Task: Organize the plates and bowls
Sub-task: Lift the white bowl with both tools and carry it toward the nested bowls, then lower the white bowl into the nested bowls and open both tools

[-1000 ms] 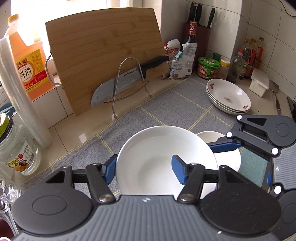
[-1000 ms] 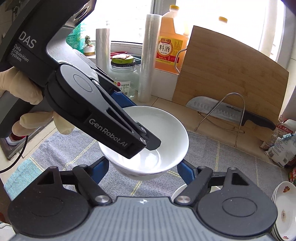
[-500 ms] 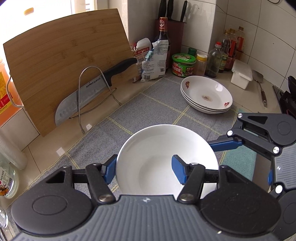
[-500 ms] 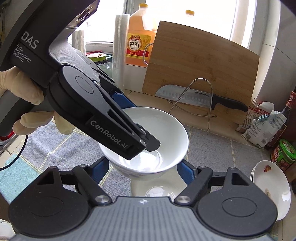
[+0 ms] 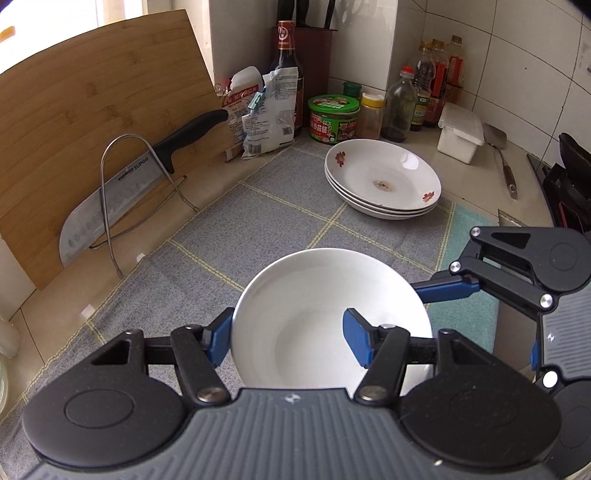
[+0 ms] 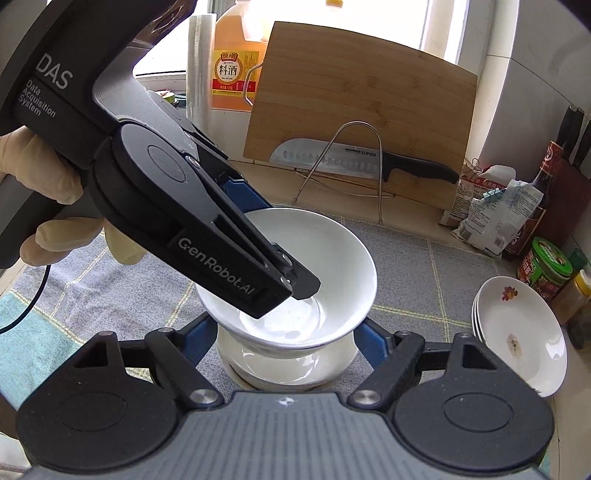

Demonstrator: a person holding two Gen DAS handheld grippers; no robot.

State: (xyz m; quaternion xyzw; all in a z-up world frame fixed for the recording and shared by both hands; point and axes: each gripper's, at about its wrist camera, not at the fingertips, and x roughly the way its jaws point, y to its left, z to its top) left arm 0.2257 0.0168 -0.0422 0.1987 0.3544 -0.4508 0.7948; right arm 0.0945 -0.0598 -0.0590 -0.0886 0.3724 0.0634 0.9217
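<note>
Bowl [image 5: 325, 317] carried toward 3 stacked plates [image 5: 384, 181], 2 bowls visible.

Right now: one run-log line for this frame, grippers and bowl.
left gripper: clamped on rim of plain white ceramic bowl | right gripper: holding same bowl from outside | bowl: above second white bowl | flowered plate stack: untouched

The knife [image 6: 332, 159] reads "SUPOR", the left tool [image 6: 236, 273] "GenRobot.AI" (also "DAS Data Acquisition System").

Around me, glossy white wall tiles [image 5: 517, 55], a beige stone countertop [image 5: 66, 295], and a bright daylit window [image 6: 436, 22].
</note>
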